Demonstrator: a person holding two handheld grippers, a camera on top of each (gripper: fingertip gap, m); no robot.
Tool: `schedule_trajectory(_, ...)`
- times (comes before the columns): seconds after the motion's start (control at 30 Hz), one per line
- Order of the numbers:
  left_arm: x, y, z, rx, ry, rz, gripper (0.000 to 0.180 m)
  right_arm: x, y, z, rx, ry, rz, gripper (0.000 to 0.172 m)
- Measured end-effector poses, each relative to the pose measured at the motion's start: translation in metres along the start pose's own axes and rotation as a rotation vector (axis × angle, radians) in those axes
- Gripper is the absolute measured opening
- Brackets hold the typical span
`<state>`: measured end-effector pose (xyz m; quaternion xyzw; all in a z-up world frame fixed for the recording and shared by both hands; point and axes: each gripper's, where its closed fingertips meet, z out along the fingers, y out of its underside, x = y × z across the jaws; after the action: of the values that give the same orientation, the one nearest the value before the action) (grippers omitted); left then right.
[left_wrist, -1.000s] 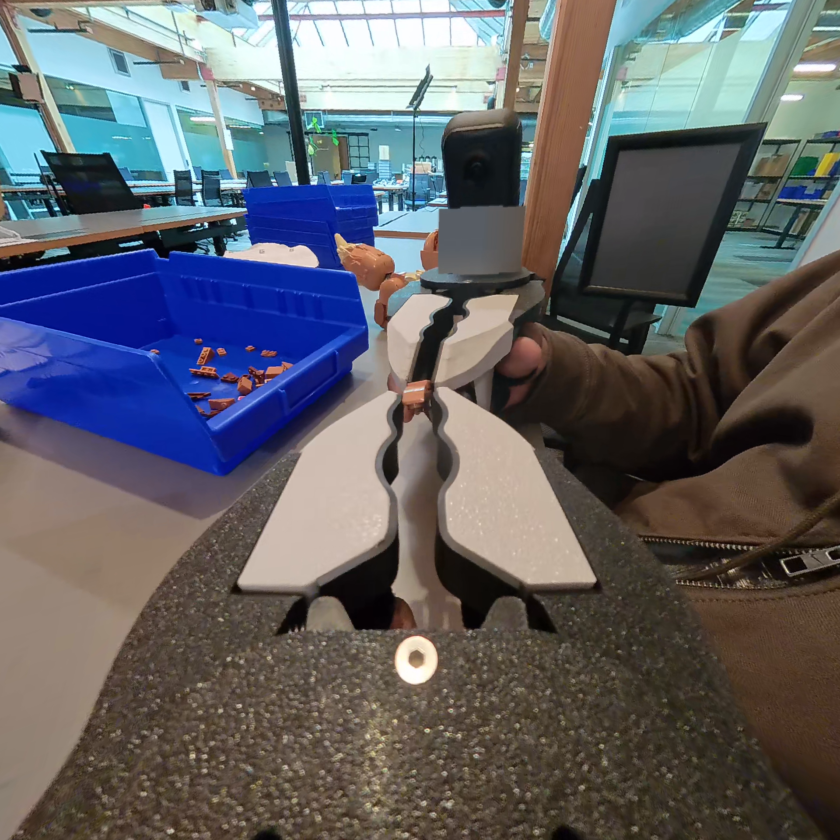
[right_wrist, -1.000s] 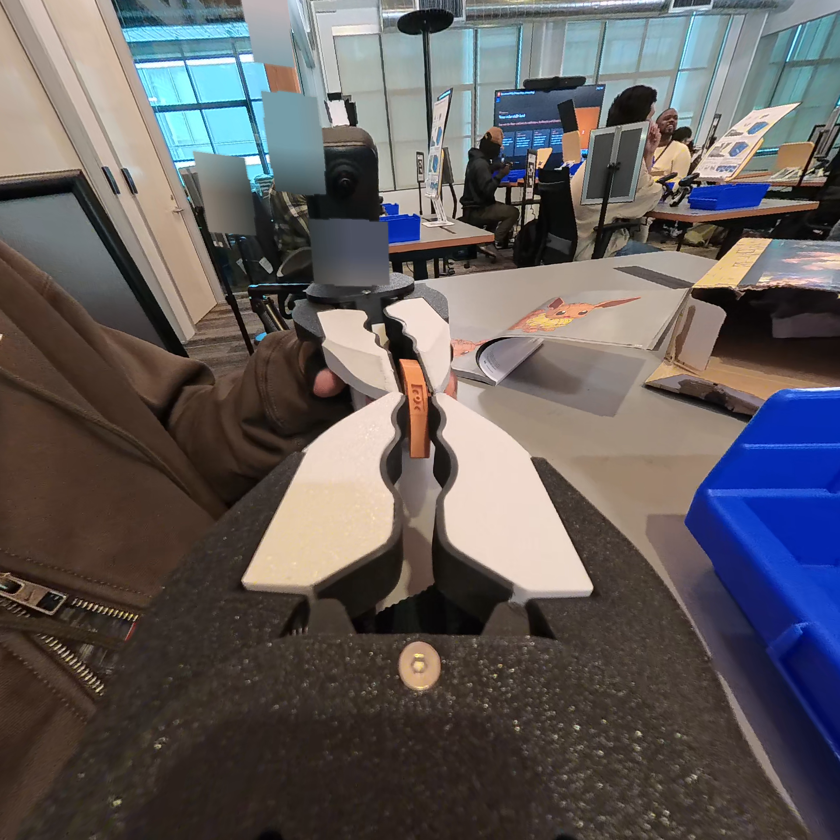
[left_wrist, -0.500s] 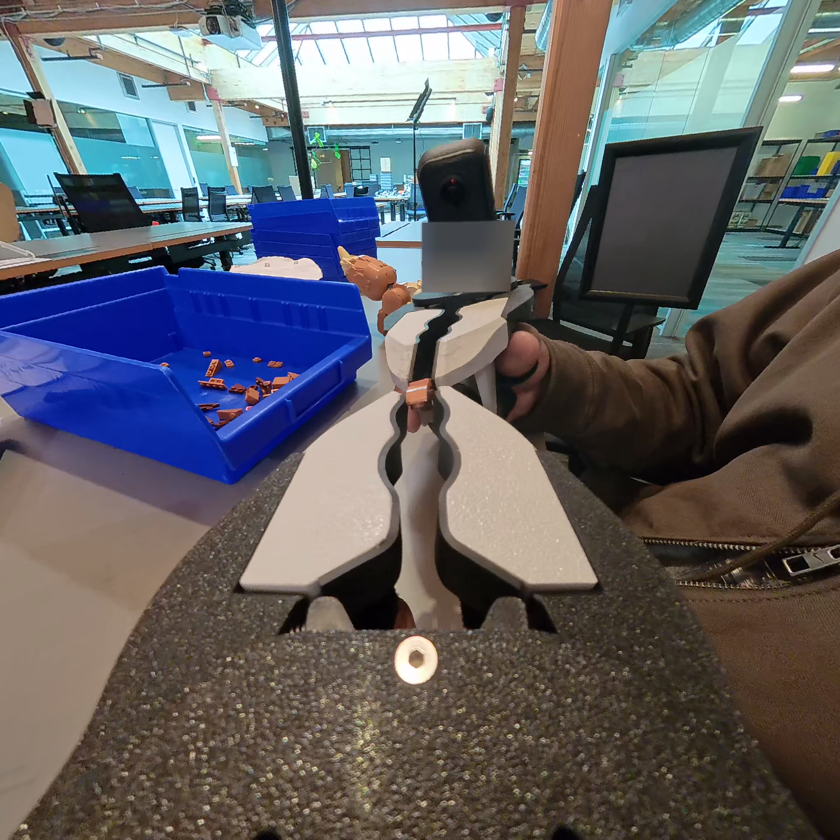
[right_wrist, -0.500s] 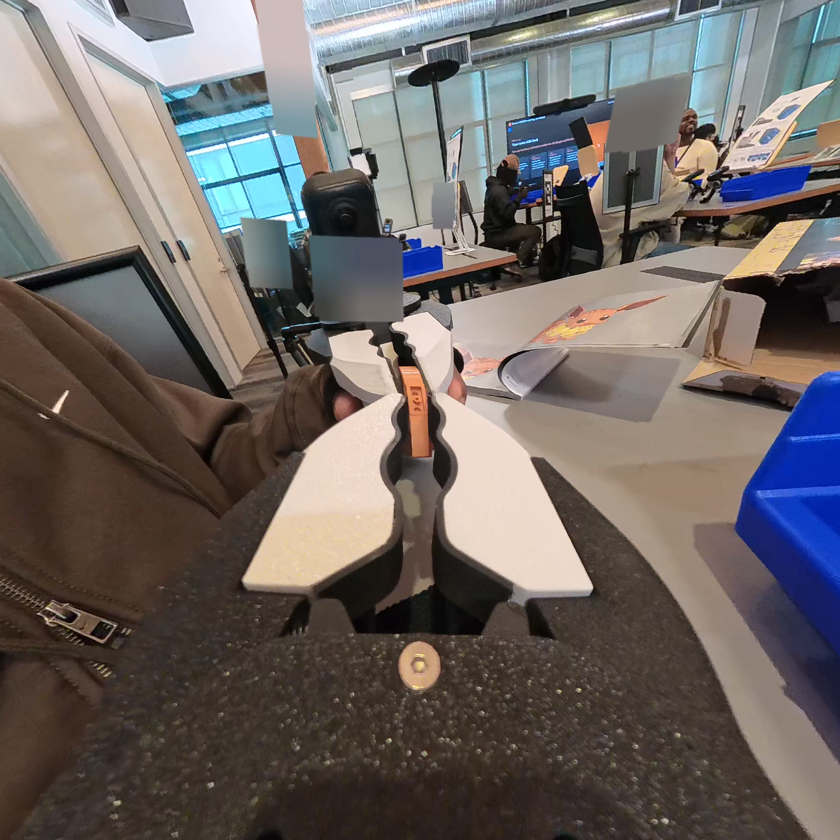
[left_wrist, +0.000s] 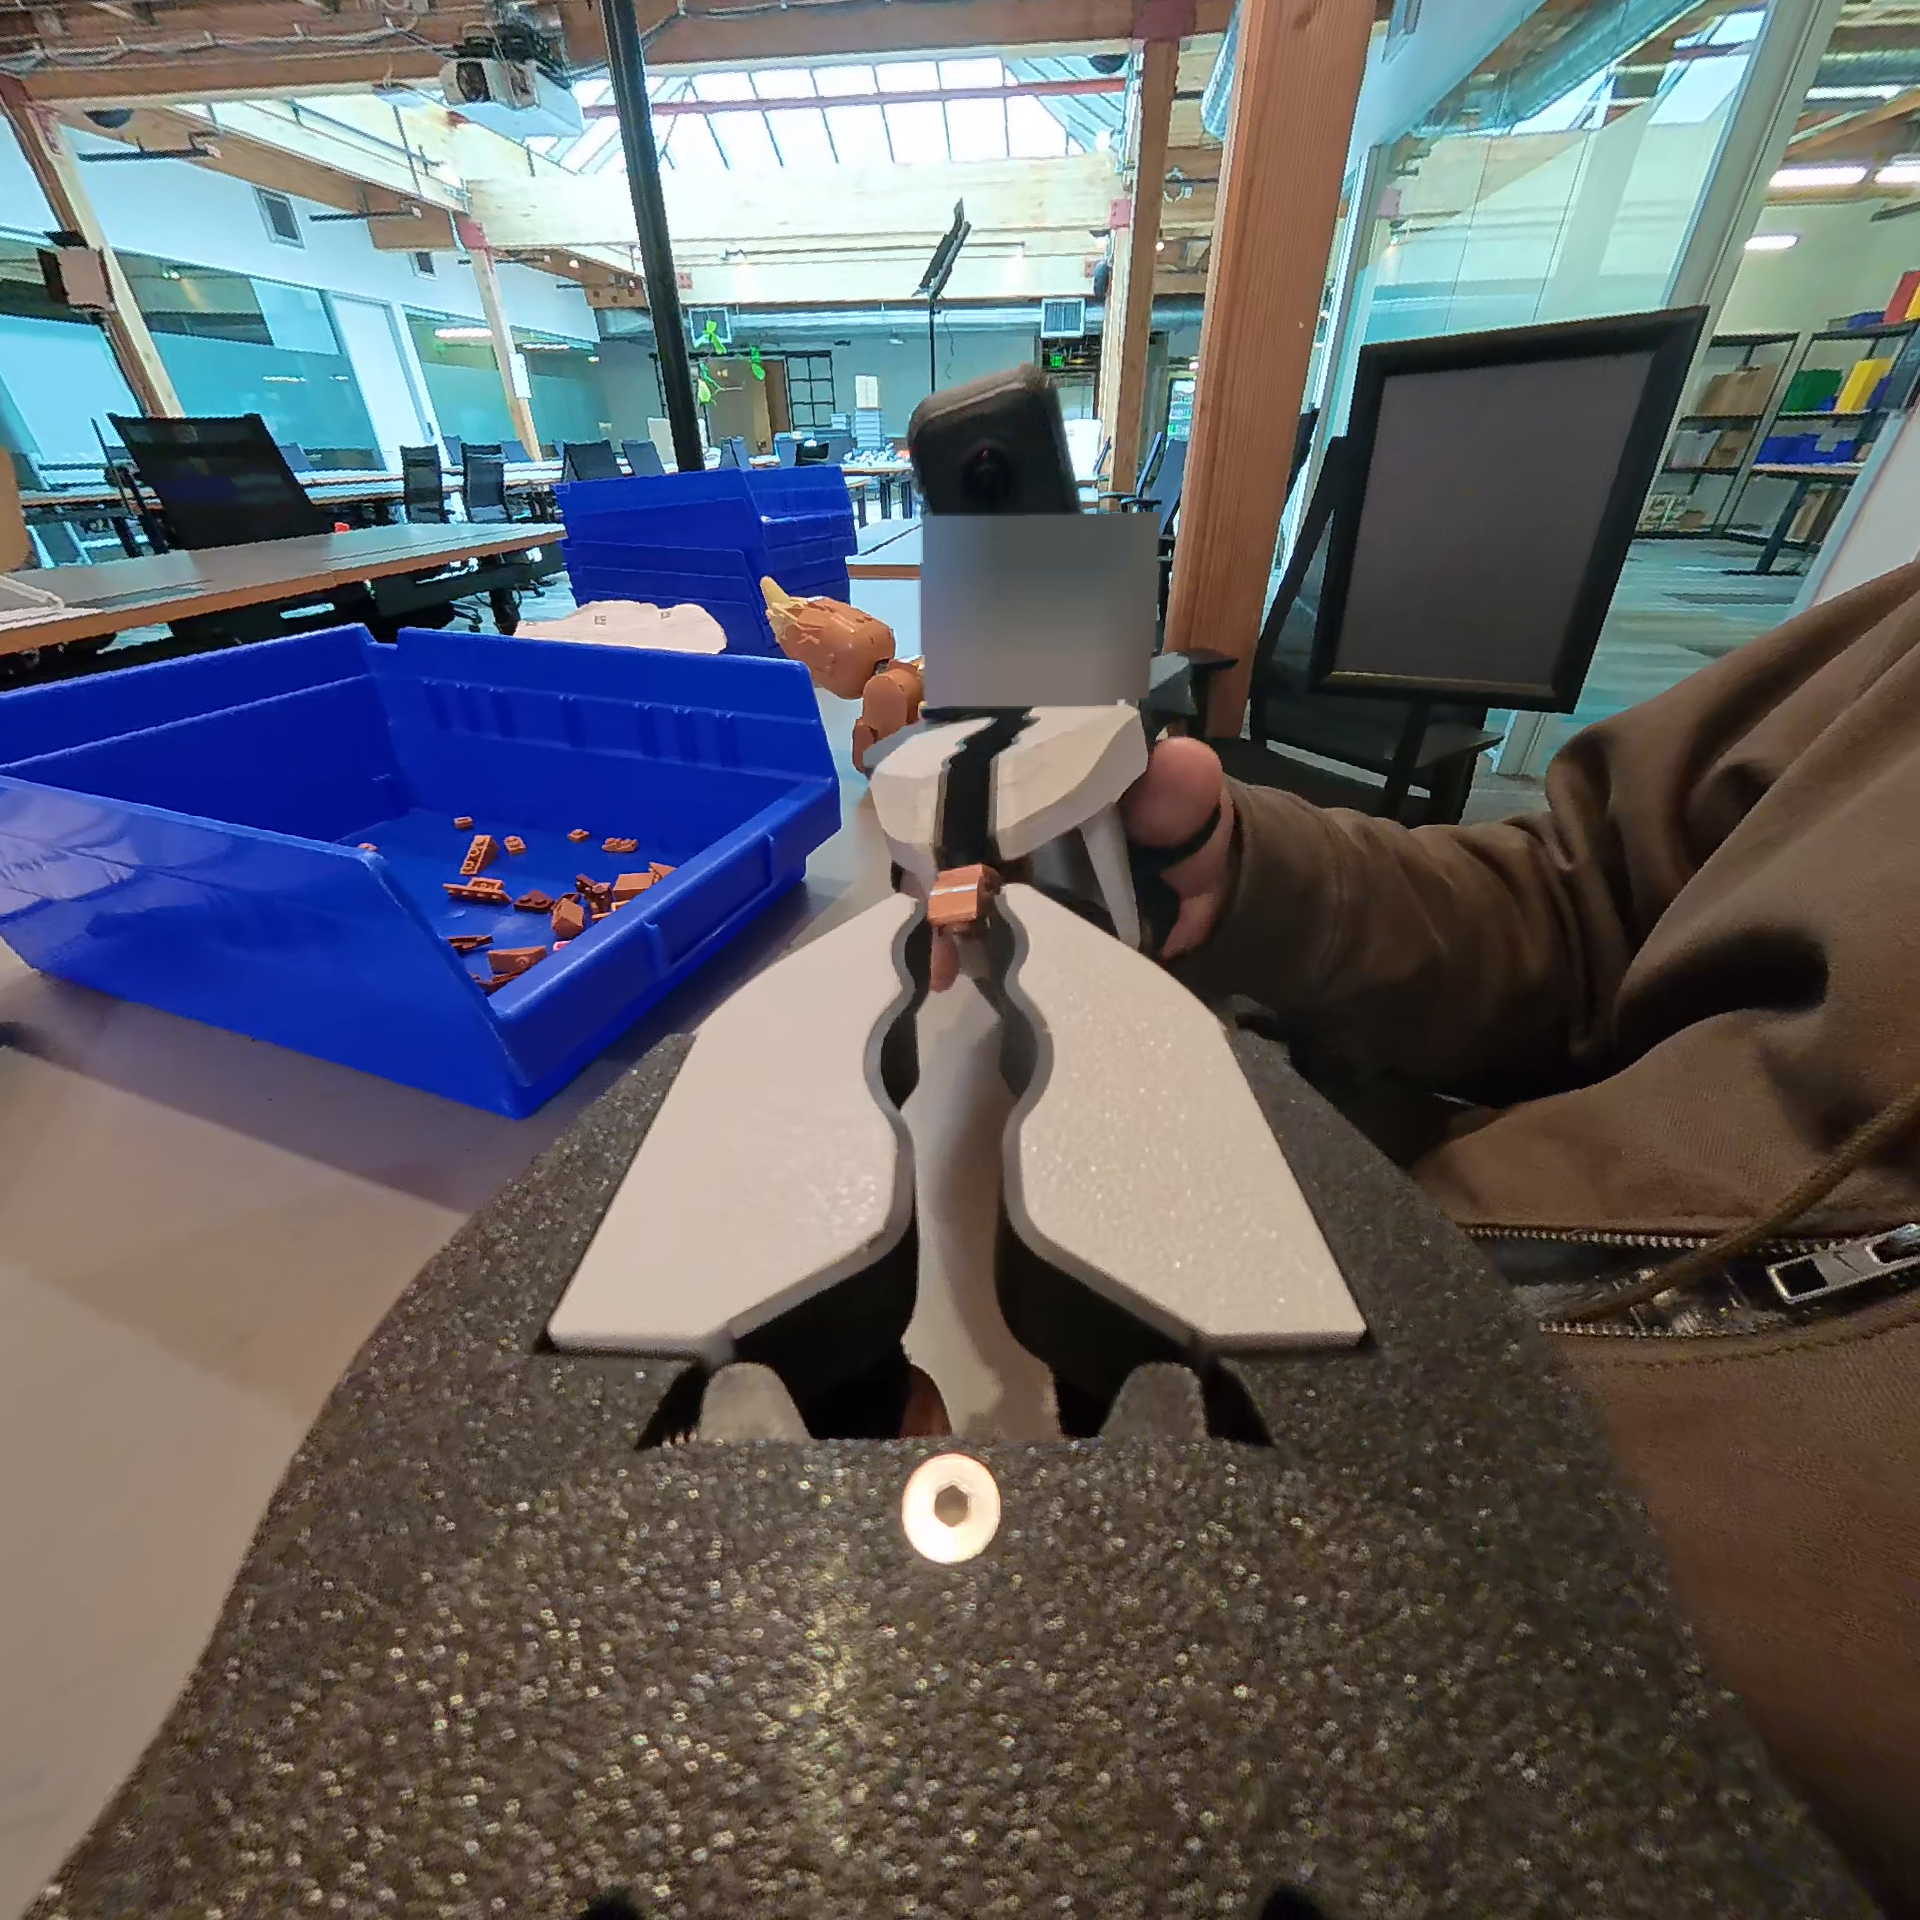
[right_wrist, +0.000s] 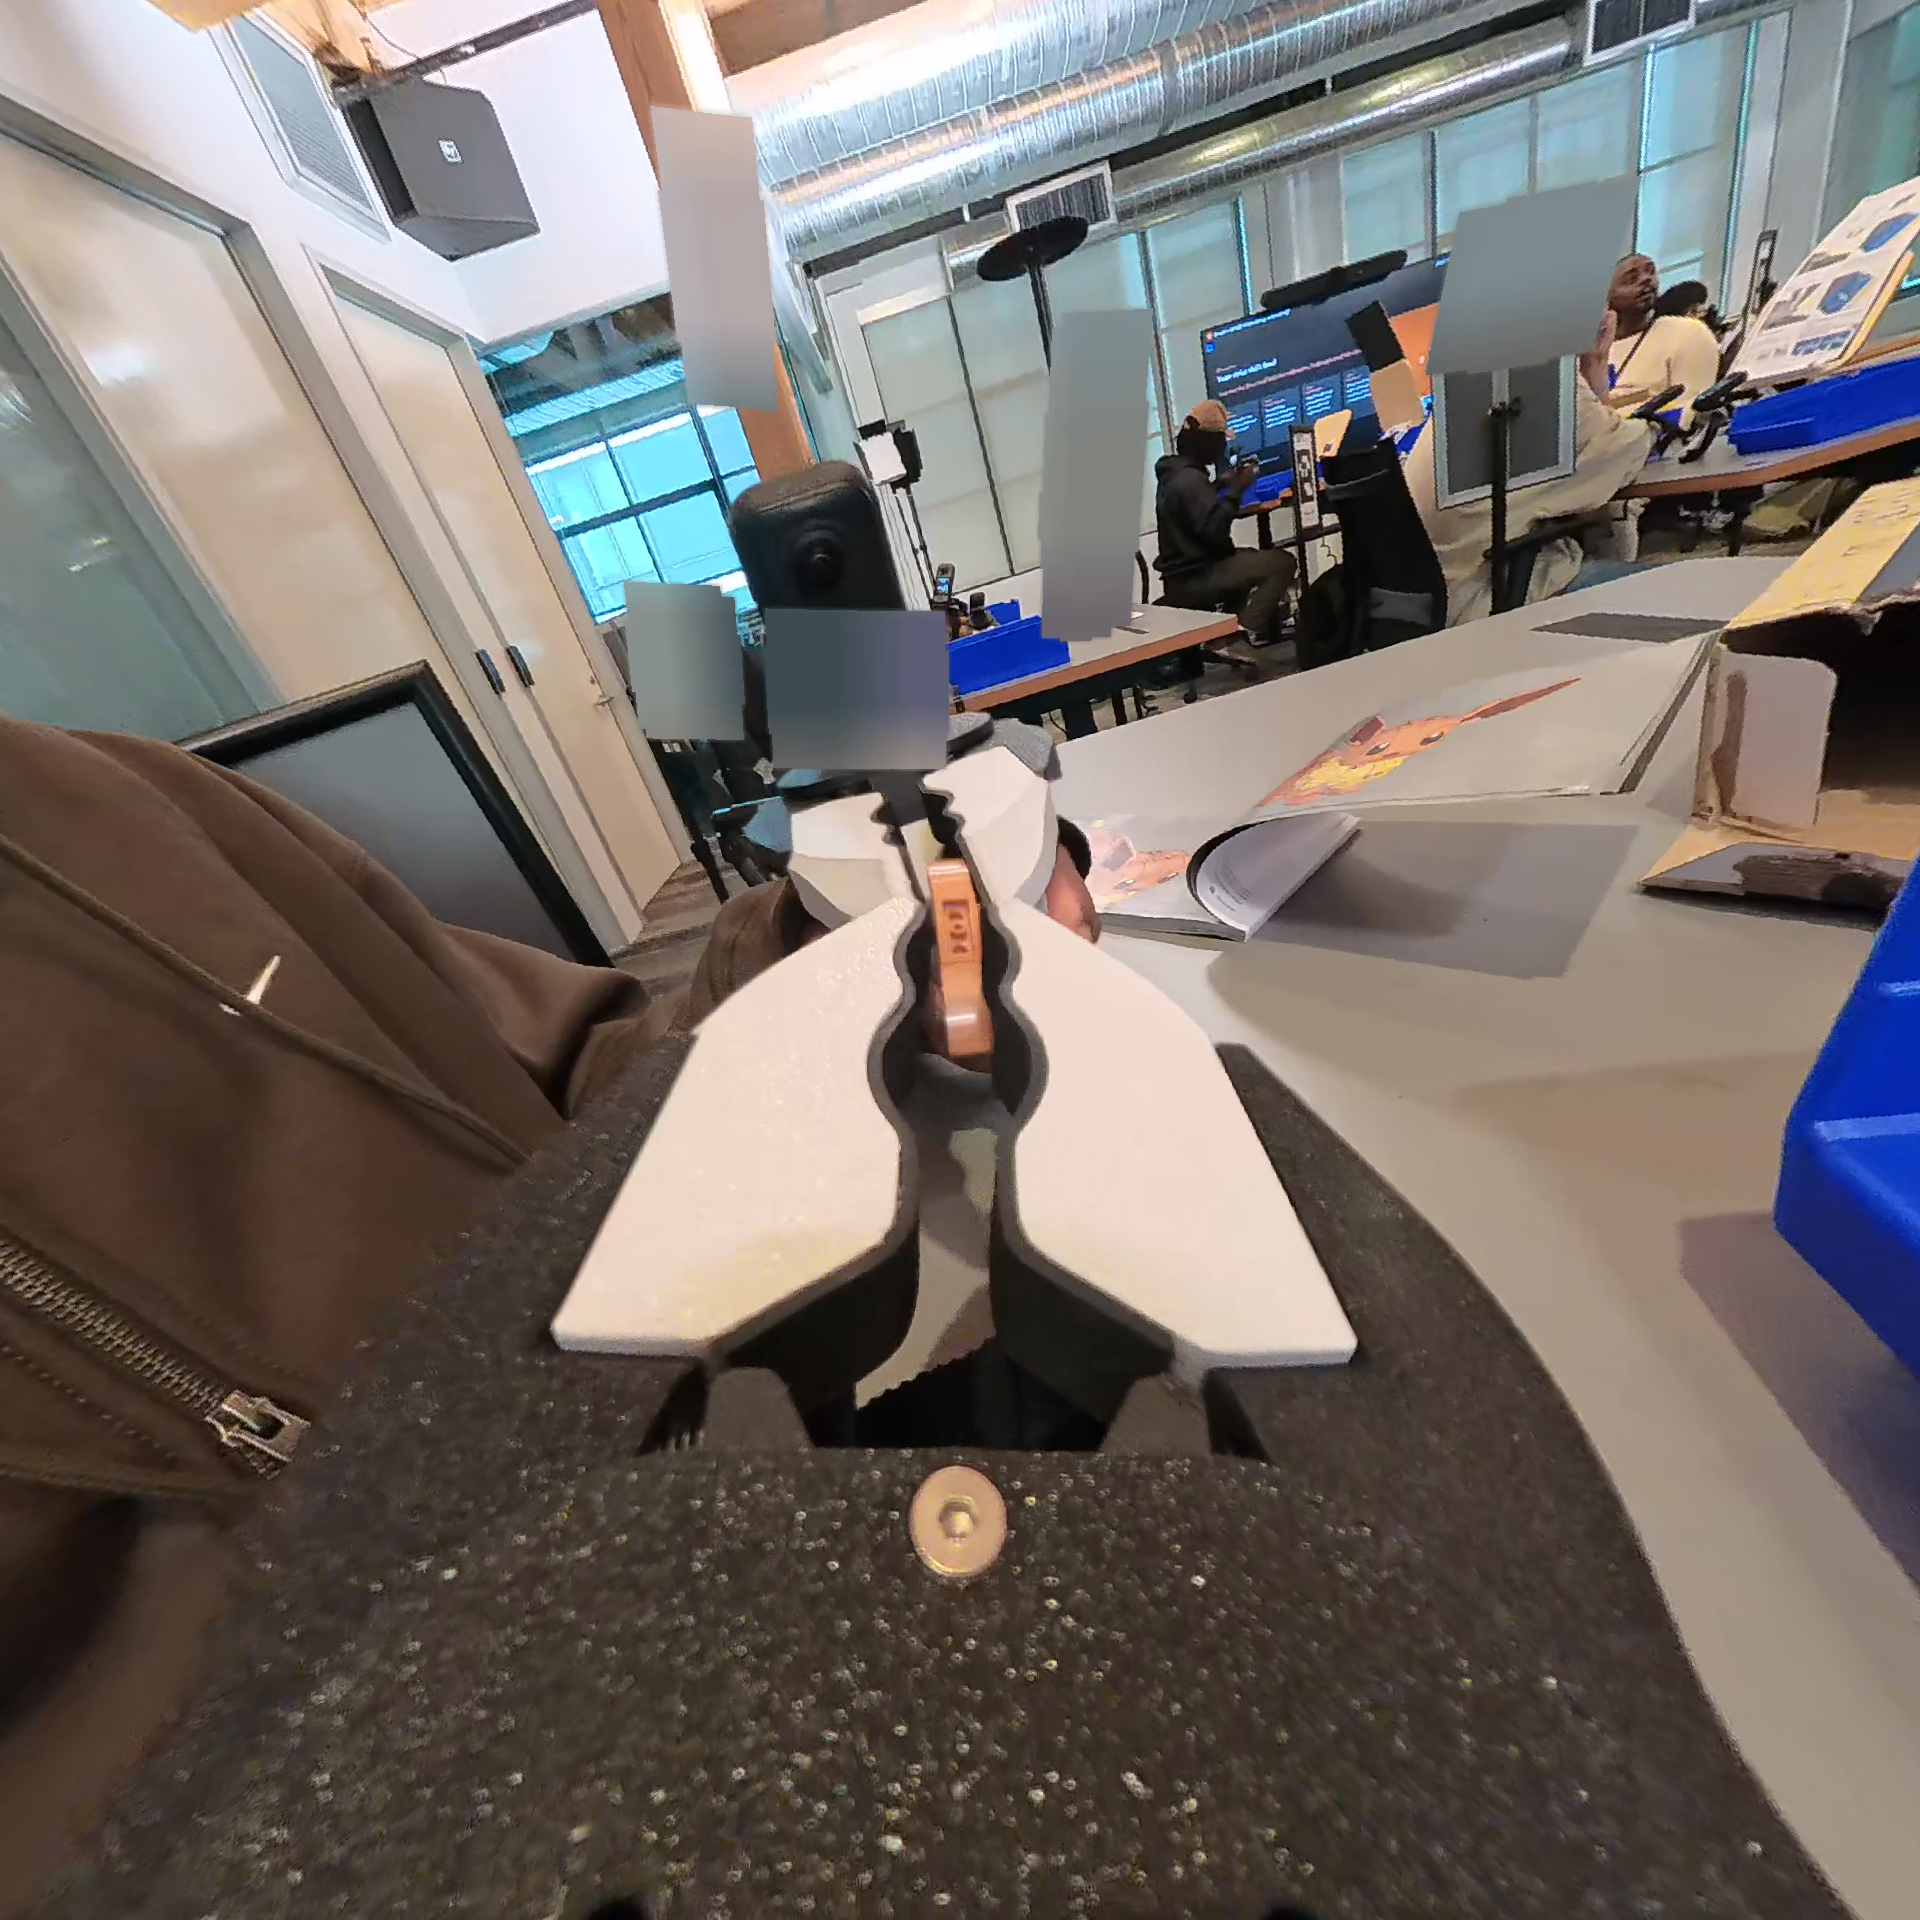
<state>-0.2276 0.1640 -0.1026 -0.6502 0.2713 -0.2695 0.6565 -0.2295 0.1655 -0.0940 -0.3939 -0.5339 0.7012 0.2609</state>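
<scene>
The left tongs (left_wrist: 961, 914) pinch a small brown brick (left_wrist: 958, 902) at their tips. Facing them tip to tip, the right tongs (right_wrist: 954, 935) pinch an orange-brown brick piece (right_wrist: 958, 961). A blue bin (left_wrist: 644, 925) of loose brown bricks (left_wrist: 551, 894) sits on the grey table (left_wrist: 208, 1195), left of the tongs.

On the grey counter (left_wrist: 156, 1195), the open blue plastic bin (left_wrist: 644, 935) holding small brown bricks (left_wrist: 540, 894) sits left of the two facing grippers; stacked blue bins (left_wrist: 707, 551) stand behind it. An open booklet (right_wrist: 1351, 800) lies beside a cardboard box (right_wrist: 1818, 727).
</scene>
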Motion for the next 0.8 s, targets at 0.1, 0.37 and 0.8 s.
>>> schedule_trajectory(0.1,0.001,0.004,0.002,-0.031,-0.005,0.022,0.011,0.0,-0.001,-0.005,-0.025,0.012,-0.058,0.01)
schedule_trajectory(0.37,0.005,0.018,0.008,-0.125,-0.007,0.099,0.011,-0.003,0.019,-0.008,-0.209,0.05,-0.26,0.014)
schedule_trajectory(0.8,0.017,0.029,0.012,-0.192,0.048,0.167,0.011,-0.007,0.035,-0.011,-0.33,0.026,-0.335,0.014)
